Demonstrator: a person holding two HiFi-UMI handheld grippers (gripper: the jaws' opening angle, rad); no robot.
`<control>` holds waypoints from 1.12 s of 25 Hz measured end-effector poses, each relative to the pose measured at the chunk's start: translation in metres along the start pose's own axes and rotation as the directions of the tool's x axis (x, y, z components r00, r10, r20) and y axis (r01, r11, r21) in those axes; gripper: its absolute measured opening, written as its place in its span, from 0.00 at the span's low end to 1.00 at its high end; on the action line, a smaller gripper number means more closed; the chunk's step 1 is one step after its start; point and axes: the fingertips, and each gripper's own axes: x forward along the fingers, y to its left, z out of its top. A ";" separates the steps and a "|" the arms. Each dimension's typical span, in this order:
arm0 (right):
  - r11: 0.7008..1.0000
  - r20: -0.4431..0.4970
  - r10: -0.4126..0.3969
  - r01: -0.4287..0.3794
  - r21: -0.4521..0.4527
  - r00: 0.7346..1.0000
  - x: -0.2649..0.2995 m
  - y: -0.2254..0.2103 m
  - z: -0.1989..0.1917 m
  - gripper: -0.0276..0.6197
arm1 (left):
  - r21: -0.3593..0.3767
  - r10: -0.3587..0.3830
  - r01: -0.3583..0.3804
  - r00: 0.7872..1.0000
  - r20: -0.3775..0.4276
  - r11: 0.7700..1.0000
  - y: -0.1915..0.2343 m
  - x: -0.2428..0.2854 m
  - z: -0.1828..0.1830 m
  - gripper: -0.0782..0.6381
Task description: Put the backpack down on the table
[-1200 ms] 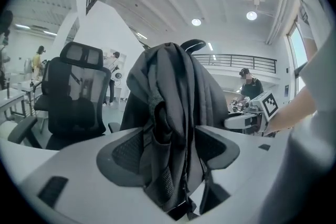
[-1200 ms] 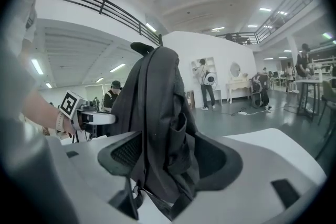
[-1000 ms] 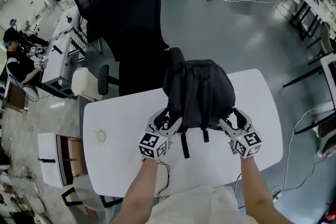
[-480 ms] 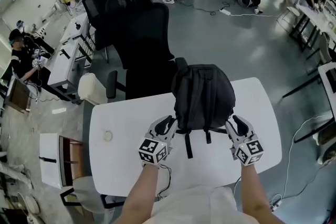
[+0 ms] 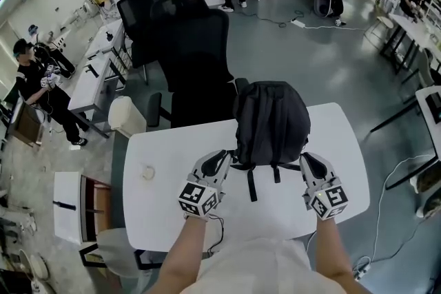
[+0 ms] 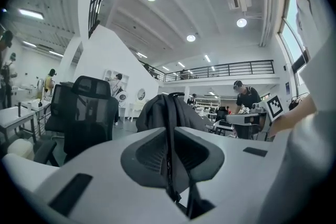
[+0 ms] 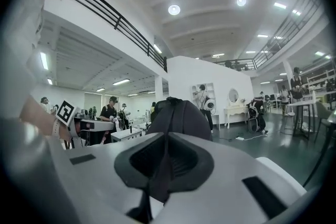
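Left tongs (image 5: 227,160), right tongs (image 5: 301,160) tight on backpack (image 5: 272,120), its underside hidden

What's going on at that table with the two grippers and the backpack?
A person holds a gripper in each hand at the black backpack, which is upright over the white table. Both sets of jaws have just been closing. The left gripper is now shut on one strap and the right gripper on the other strap. Whether the bag's base rests on the tabletop can't be told.
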 end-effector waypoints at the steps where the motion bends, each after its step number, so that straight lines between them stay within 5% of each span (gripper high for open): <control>1: 1.000 0.006 0.003 -0.003 -0.011 1.000 -0.002 0.003 0.003 0.09 | 0.003 -0.002 0.002 1.000 0.011 1.000 -0.002 -0.002 0.004 0.20; 28: 0.992 0.014 -0.042 0.043 -0.117 0.999 -0.030 0.022 0.038 0.07 | 0.043 -0.044 0.041 0.996 0.072 0.998 -0.032 -0.025 0.034 0.20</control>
